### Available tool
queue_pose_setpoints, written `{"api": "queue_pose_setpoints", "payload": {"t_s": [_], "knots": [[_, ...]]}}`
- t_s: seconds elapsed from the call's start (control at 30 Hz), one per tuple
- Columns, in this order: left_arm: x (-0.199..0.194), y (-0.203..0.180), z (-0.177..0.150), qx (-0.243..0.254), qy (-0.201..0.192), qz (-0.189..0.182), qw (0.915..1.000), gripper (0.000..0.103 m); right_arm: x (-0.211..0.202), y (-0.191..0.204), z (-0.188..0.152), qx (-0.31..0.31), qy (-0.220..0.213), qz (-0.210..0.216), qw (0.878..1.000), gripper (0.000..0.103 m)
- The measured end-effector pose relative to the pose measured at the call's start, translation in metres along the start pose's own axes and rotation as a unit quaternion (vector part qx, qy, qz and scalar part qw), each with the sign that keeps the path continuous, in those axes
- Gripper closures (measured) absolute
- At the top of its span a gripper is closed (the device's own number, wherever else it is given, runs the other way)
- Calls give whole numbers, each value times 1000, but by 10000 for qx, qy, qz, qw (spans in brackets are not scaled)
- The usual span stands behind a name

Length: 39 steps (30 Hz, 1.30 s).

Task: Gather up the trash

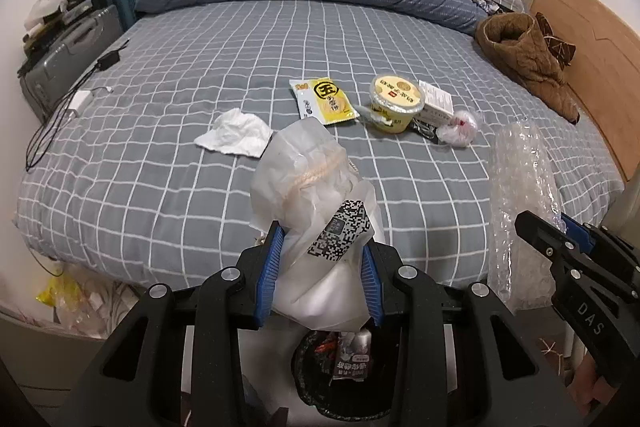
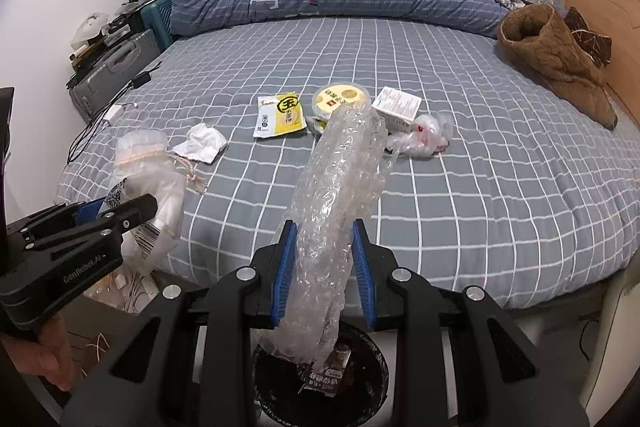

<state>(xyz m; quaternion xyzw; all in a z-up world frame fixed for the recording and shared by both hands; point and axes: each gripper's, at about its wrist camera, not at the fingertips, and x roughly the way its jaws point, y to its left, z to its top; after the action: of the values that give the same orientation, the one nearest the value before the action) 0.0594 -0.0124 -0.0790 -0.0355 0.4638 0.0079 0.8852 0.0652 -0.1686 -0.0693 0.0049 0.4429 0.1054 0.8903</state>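
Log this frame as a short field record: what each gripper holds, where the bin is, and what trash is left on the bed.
left gripper: shut on white plastic bag
right gripper: shut on bubble wrap
trash bin: on floor below both grippers, wrappers inside
left on bed: crumpled tissue, yellow snack packet, yellow cup, white box, small clear bag

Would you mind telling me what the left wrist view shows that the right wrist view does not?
Only the left wrist view shows the QR-code label on the white drawstring bag pinched in the left hand-held gripper. Only the right wrist view shows that bag's knotted cord. Both show the bubble wrap clamped in the right hand-held gripper, the bin below and the crumpled tissue.
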Motion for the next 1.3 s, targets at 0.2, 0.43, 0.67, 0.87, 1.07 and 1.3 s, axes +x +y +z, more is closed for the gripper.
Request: {"api": "queue_pose_setpoints", "payload": {"t_s": [0.2, 0.43, 0.67, 0.87, 1.07, 1.3], "knots": [[-9, -3, -20, 2, -5, -19, 10000, 67, -12, 3, -17, 9, -17, 5, 10000, 76], [-12, -6, -49, -62, 110, -156, 9998, 67, -22, 5, -39, -1, 25, 5, 10000, 76], [-15, -11, -73, -36, 209, -188, 9996, 67, -27, 9, -62, -23, 112, 20, 9999, 76], [-17, -12, -93, -79, 296, -207, 9993, 67, -27, 8, -85, 51, 272, 96, 9996, 76], [-16, -9, -118, -167, 455, -246, 9985, 67, -24, 9, -110, 46, 449, 105, 9989, 76], [-4, -6, -148, -210, 692, -217, 9971, 67, -16, 12, -136, 0, 647, 56, 9979, 76]]}}
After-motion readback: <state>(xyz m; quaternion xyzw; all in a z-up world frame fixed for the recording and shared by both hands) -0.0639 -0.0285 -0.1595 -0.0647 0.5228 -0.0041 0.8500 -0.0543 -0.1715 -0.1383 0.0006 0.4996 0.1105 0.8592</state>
